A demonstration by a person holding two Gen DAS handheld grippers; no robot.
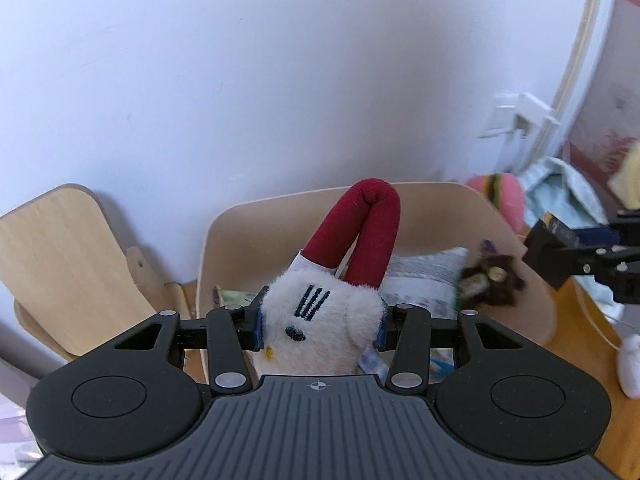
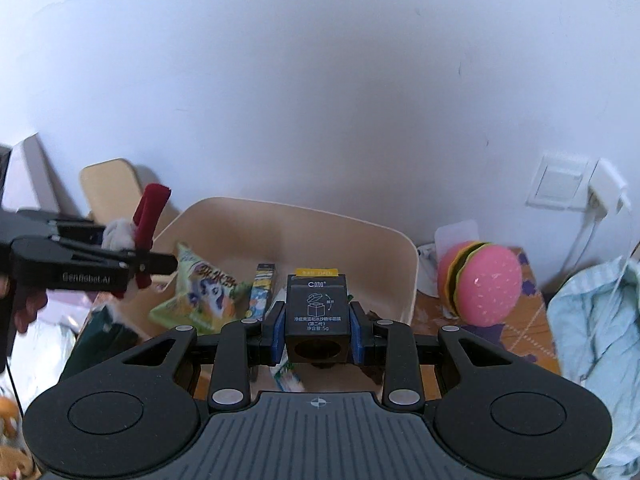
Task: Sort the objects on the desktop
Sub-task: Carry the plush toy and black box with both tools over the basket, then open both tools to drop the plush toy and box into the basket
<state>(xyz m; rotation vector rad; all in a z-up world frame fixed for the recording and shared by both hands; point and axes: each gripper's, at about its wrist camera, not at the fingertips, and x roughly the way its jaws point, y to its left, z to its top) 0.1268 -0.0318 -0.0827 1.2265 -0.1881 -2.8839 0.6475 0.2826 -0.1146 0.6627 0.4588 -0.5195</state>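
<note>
So both grippers are loaded: the left gripper [image 1: 320, 326] is clamped on a white plush toy [image 1: 320, 320] with red ears pointing up and away, the right gripper [image 2: 318, 330] squeezes a small black box [image 2: 316, 316]. The beige bin [image 2: 400, 248] sits dead ahead and below both, the box looking closer to it.

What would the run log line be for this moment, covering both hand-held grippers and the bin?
left hand-held gripper: shut on white fluffy plush toy with red ears | right hand-held gripper: shut on small black box | beige plastic bin: holds snack packets
</note>
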